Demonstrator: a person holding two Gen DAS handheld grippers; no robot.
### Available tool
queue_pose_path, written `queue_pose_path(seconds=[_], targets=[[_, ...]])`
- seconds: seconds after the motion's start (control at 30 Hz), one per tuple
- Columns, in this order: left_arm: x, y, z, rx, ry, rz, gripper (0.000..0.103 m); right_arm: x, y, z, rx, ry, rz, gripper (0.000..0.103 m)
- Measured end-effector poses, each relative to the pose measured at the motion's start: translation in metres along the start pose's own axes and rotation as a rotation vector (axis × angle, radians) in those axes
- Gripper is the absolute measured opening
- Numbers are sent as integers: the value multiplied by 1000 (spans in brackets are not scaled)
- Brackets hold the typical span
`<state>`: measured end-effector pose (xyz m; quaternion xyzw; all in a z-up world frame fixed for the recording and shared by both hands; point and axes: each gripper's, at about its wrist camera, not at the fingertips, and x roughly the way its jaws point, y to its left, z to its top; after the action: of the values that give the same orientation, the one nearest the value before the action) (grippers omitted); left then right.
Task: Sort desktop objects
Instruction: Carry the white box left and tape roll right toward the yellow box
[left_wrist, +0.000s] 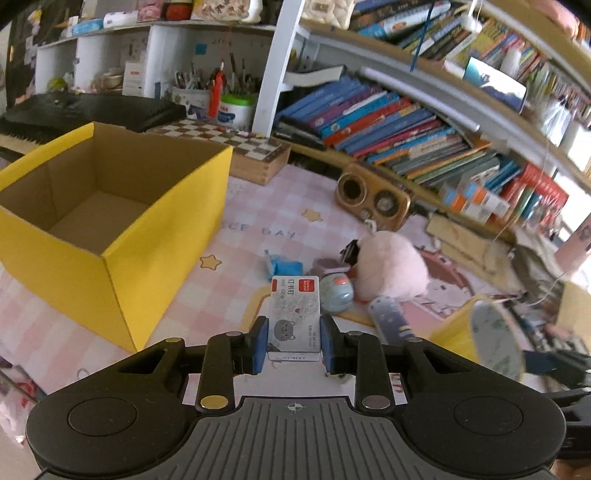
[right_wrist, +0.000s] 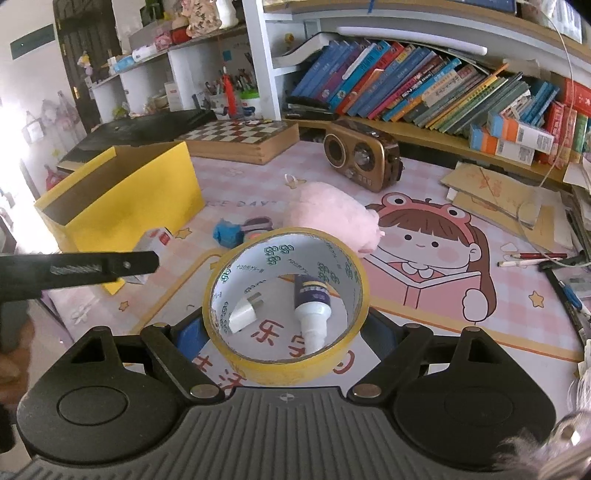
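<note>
My left gripper (left_wrist: 294, 341) is shut on a small white staple box (left_wrist: 294, 317) with a red label, held above the mat to the right of the open yellow cardboard box (left_wrist: 110, 206). My right gripper (right_wrist: 284, 332) is shut on a yellow tape roll (right_wrist: 286, 302), held above the mat; the roll also shows in the left wrist view (left_wrist: 480, 338). Through the roll I see a white plug (right_wrist: 243, 314) and a glue bottle (right_wrist: 312, 310) on the mat. The staple box (right_wrist: 155, 240) and the left gripper body show at the left of the right wrist view, beside the yellow box (right_wrist: 125, 195).
On the pink mat lie a pink plush toy (left_wrist: 388, 269), a blue crumpled item (left_wrist: 282, 266), a round blue-grey gadget (left_wrist: 336, 291), a glue bottle (left_wrist: 391, 321) and a brown radio (right_wrist: 360, 155). A chessboard box (right_wrist: 240, 138) and bookshelves stand behind. Pens (right_wrist: 532, 258) lie at right.
</note>
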<state>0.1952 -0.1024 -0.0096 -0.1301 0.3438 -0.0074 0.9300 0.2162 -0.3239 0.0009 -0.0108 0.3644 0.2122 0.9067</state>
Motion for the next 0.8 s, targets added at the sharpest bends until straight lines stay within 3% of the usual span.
queue_pose_path(seconds=[0.43, 0.8], targets=[[-35, 24, -7, -12, -20, -131, 28, -23, 34, -11, 12, -26, -87, 85], [-61, 68, -17, 5, -10, -207, 28, -35, 87, -24, 41, -29, -151, 85]])
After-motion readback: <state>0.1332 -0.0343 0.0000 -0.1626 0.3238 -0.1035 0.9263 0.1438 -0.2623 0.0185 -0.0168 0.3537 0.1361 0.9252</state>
